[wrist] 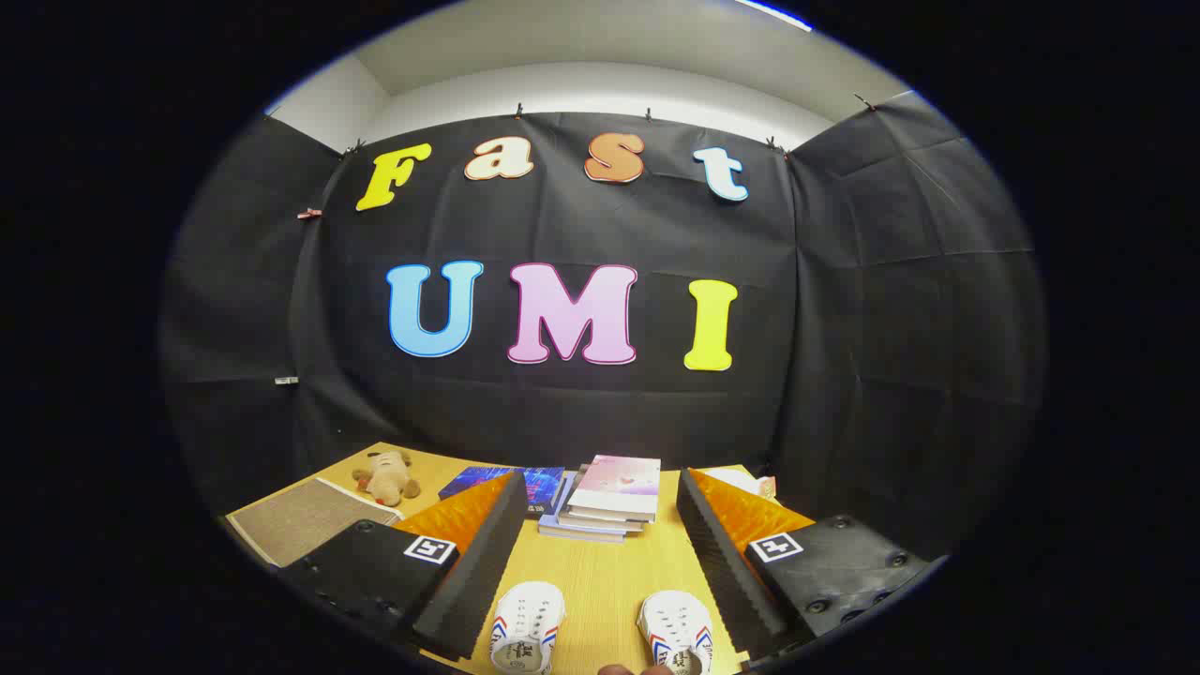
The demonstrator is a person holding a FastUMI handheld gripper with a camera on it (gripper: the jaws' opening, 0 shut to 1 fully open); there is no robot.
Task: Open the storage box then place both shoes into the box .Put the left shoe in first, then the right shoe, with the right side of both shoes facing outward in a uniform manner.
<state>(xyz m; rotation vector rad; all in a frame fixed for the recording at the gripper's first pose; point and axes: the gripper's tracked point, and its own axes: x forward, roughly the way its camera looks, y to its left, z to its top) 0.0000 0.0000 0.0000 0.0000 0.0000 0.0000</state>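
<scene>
The gripper hangs above a pale wood-grain table with its two fingers spread wide apart and nothing between them; each finger is a long wedge with a ribbed, foam-like inner face, and a square black-and-white marker sits on the blocky housing behind each. Down between the fingers, close to their bases, stand two small white shoes side by side but apart, a bare strip of table between them. The shoe nearer the left finger and the shoe nearer the right finger are both rounded and smooth, of white canvas or something like it, with rows of small lace eyelets down the middle and red and blue stripes on their sides. Each has its long axis running roughly along the fingers, rounded toe pointing away towards the far end of the table, the heels cut off at the near side. Which is the left shoe and which the right I cannot tell. Beyond the fingertips lies a loose stack of books with flat glossy covers, the top one pinkish. Farther left on the table rest a tan plush toy, soft and lumpy, and a flat rectangular mat of coarse brownish weave.
</scene>
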